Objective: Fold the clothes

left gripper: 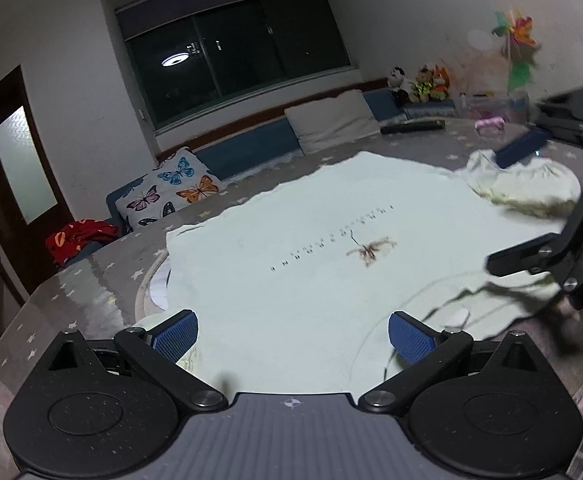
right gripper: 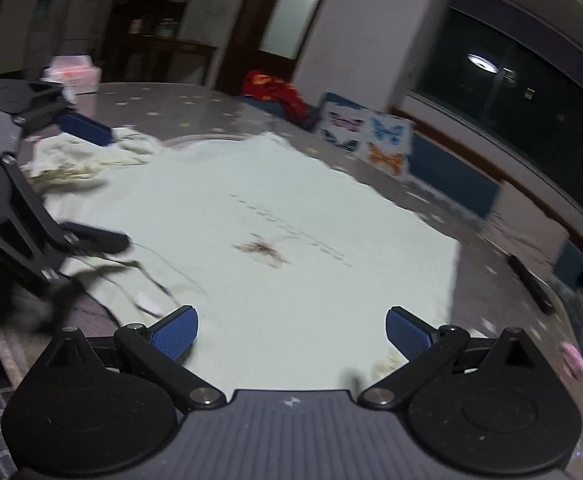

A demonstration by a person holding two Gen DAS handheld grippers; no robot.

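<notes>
A pale mint T-shirt [left gripper: 291,248] with a line of small print and a brown motif lies spread flat on the grey star-patterned table [left gripper: 91,280]; it also shows in the right wrist view [right gripper: 275,216]. My left gripper [left gripper: 293,330] is open over the shirt's near edge, nothing between its blue pads. My right gripper [right gripper: 291,330] is open over the opposite near edge, also empty. Each gripper shows in the other's view: the right one [left gripper: 531,200] spans the shirt's bunched sleeve, the left one [right gripper: 91,184] likewise, both wide open.
The shirt's sleeve is bunched [left gripper: 531,184] at the far right. A black remote [left gripper: 411,126] and a pink item [left gripper: 489,124] lie at the table's far side. Cushions [left gripper: 171,188] and a bench stand beyond the table. A pink box [right gripper: 71,74] sits at the far left.
</notes>
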